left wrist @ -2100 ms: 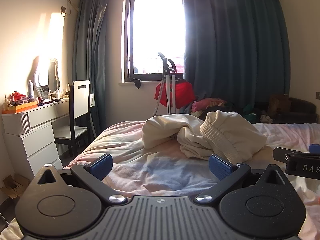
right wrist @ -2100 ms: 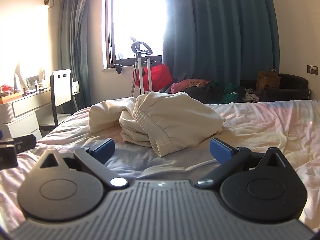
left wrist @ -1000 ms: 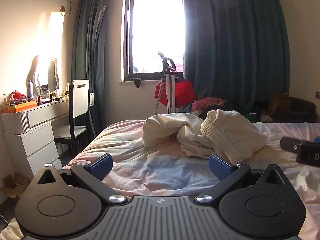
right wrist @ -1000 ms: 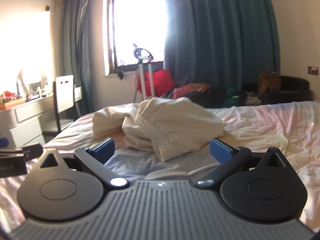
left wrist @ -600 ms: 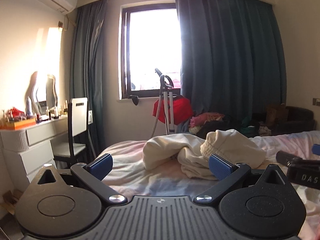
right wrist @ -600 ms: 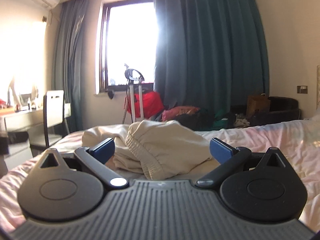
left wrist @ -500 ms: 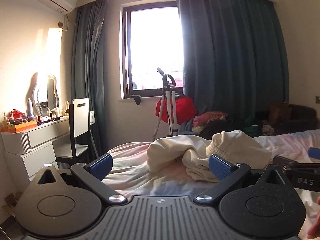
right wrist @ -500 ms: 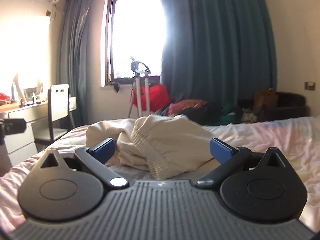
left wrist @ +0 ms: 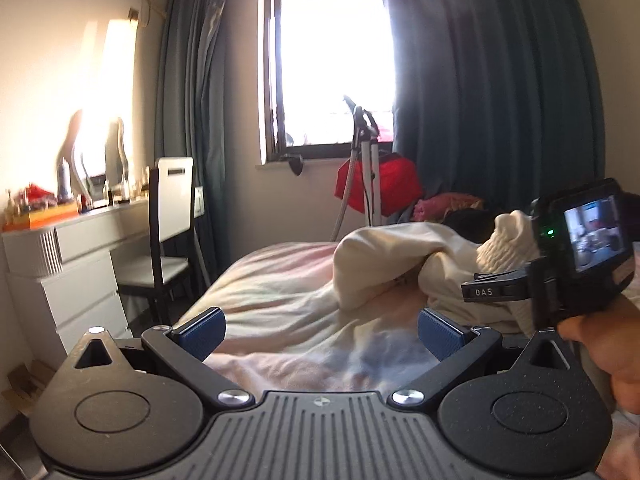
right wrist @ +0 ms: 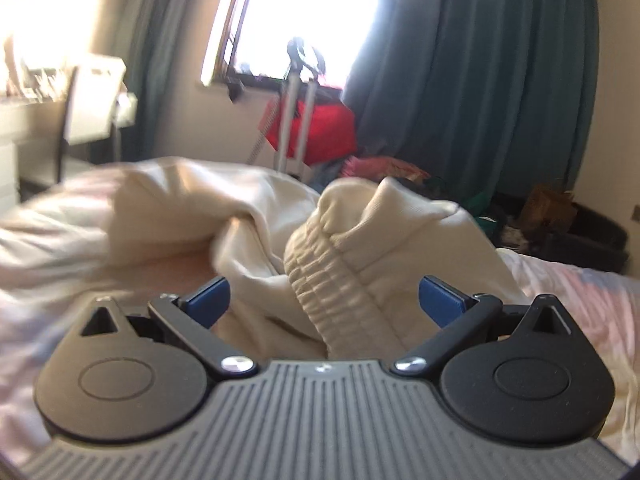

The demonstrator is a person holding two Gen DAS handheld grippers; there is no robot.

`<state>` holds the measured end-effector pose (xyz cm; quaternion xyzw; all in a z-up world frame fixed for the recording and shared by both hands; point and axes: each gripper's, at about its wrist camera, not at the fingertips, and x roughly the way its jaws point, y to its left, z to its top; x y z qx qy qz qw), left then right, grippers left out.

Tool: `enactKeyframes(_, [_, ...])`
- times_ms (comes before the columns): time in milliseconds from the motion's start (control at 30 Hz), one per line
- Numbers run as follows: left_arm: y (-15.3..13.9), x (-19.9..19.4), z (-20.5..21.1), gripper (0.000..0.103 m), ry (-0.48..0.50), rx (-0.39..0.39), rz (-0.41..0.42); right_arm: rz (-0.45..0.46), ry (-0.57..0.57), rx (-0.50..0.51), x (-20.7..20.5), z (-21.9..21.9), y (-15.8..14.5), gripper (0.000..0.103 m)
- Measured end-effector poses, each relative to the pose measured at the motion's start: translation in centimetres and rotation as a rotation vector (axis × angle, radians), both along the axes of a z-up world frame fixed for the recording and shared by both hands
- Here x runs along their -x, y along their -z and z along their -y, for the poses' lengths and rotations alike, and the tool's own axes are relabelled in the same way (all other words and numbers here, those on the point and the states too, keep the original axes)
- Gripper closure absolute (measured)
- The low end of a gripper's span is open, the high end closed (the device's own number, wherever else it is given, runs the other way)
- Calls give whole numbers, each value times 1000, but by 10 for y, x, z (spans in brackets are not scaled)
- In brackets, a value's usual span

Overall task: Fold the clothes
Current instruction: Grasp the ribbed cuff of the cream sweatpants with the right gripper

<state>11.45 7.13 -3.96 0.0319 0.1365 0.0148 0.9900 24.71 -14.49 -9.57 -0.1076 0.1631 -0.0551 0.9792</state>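
Up close, the right gripper (right wrist: 324,300) has its blue-padded fingers spread wide on either side of the ribbed elastic waistband (right wrist: 332,292) of a crumpled cream garment (right wrist: 256,216), probably sweatpants, heaped on the pink-sheeted bed (left wrist: 280,280). Its view is somewhat blurred. The left gripper (left wrist: 322,332) is likewise agape, holding nothing, over bare sheet short of the garment. A hand (left wrist: 608,340) grips the right device's handle.

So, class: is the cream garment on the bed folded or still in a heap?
In a heap. The cream garment lies bunched on the bed, its ribbed elastic band twisted upward, no flat layers.
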Motion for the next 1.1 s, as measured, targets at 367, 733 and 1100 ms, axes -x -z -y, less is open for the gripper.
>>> enactKeyframes(367, [22, -20, -7, 0, 15, 52, -44, 15, 98, 1, -3, 37, -23, 68])
enactKeyframes(733, [-12, 36, 5, 0, 116, 131, 27, 82, 35, -383, 139, 133, -103, 74])
enactKeyframes(1100, [-12, 77, 42, 0, 313, 188, -50, -151, -69, -575, 231, 170, -70, 67])
